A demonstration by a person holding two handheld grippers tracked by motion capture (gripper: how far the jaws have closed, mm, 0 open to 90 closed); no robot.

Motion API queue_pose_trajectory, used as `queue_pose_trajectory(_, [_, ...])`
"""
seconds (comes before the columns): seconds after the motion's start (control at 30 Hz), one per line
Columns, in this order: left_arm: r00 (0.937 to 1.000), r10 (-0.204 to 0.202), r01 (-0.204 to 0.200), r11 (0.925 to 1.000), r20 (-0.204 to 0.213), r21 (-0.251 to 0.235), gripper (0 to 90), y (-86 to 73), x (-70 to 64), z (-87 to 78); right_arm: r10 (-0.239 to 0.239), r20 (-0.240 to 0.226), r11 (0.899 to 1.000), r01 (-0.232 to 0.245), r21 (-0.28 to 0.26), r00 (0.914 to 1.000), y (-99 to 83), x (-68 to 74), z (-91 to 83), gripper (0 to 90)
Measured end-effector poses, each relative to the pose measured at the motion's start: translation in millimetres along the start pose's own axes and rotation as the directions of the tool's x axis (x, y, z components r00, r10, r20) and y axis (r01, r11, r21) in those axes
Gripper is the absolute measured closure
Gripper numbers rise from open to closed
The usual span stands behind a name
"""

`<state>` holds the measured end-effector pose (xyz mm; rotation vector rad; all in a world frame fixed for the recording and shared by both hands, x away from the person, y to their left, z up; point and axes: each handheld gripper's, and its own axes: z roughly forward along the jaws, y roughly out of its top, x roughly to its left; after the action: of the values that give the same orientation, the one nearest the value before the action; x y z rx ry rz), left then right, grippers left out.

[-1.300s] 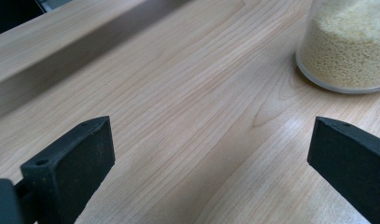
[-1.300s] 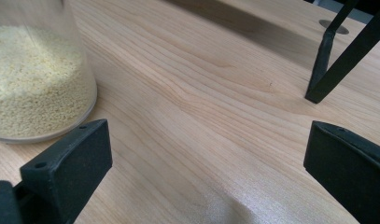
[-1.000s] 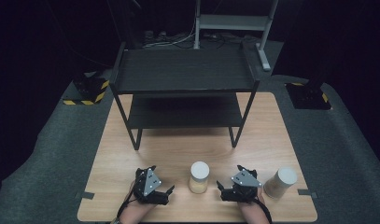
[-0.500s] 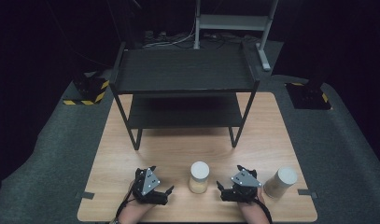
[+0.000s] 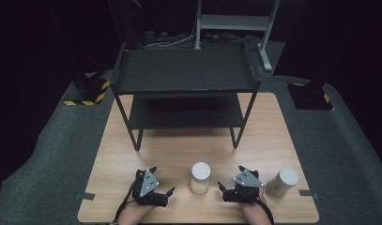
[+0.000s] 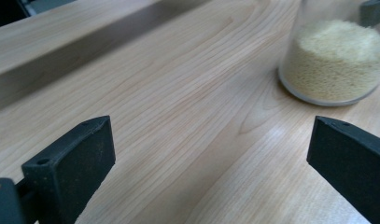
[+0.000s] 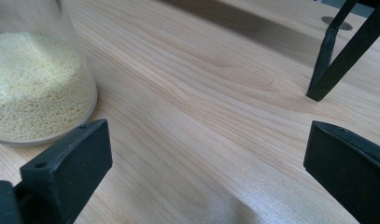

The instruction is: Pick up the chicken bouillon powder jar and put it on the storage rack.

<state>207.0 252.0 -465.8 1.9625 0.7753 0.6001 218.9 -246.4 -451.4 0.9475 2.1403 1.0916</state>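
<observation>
— Middle jar (image 5: 200, 177)? 
— Clear glass, white lid, upright on the wooden table (image 5: 188, 145) near its front edge. Part-filled with fine pale yellow grain. 
— Second one? 
— Right jar (image 5: 282, 183), white lid, upright near the front right corner, well apart from the first.

Pale yellow grains fill the clear jar (image 5: 200, 178) on the light-grained wooden table (image 5: 179, 150), beside black tongs (image 5: 169, 192).
</observation>
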Motion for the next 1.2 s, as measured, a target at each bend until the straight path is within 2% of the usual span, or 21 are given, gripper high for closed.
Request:
queue_pose_trajectory(0.43, [0.9986, -0.032, 0.035, 0.9964, 0.041, -0.077, 0.3, 4.2, -0.3, -11.0, 0.001, 0.000, 1.000, -0.001, 0.003, 1.0000, 0.5, -0.1, 0.2, 0.4])
queue_pose_trajectory(0.53, [0.9986, -0.029, 0.033, 0.9947, 0.045, -0.098, 0.3, 5.5, -0.6, -14.1, 0.003, -0.002, 1.000, -0.003, 0.002, 1.0000, 0.3, -0.6, 0.1, 0.4])
queue_pose_trajectory(0.83, [0.9972, -0.026, 0.038, 0.9829, 0.070, -0.180, 0.3, 7.0, -3.2, -22.3, 0.004, 0.000, 1.000, -0.004, 0.003, 1.0000, 0.5, -0.4, 0.1, 0.4])
queue_pose_trajectory(1.2, [0.9905, -0.040, 0.069, 0.9735, 0.131, -0.218, 0.3, 14.9, -9.1, -22.2, 0.002, -0.002, 1.000, -0.002, 0.000, 1.0000, 0.0, -0.5, 0.0, 0.4])
